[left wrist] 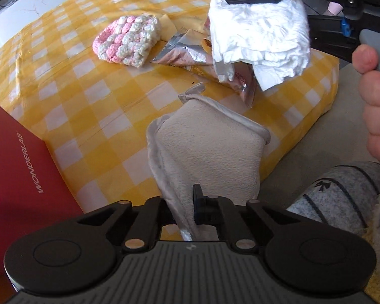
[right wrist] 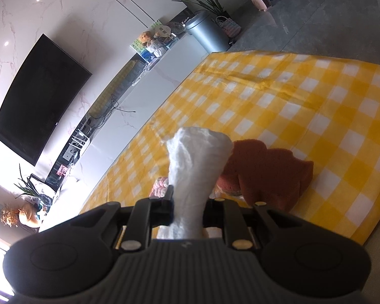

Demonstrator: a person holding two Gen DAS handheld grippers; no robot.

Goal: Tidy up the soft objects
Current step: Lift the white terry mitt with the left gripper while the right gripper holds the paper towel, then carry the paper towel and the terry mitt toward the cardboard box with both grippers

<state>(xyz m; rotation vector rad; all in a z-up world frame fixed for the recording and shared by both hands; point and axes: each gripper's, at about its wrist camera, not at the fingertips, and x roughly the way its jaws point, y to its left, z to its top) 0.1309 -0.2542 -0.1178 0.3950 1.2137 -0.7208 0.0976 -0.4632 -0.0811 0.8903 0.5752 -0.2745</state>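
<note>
Nearest the lens, the left gripper [left wrist: 183, 211] was clenched on a beige cloth pad [left wrist: 205, 149] that hung toward the yellow checked cloth [left wrist: 71, 96], while at two o'clock the right gripper [right wrist: 187, 211] grasped a crumpled white tissue [left wrist: 261, 35] held aloft. The step in hand appeared to be carrying both soft items. The next move probably calls for setting them beside the pink crocheted piece [left wrist: 126, 41] at eleven o'clock or the orange sponge [right wrist: 271, 172], clear of the foil wrapper [left wrist: 187, 53].

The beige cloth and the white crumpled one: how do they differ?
The beige cloth is smooth, edged with grey trim and hangs over the checked tablecloth; the white cloth is wrinkled, untrimmed and bunched up. The left tongs pinch the beige one, the right tongs the white. Both are soft and held up.
</note>
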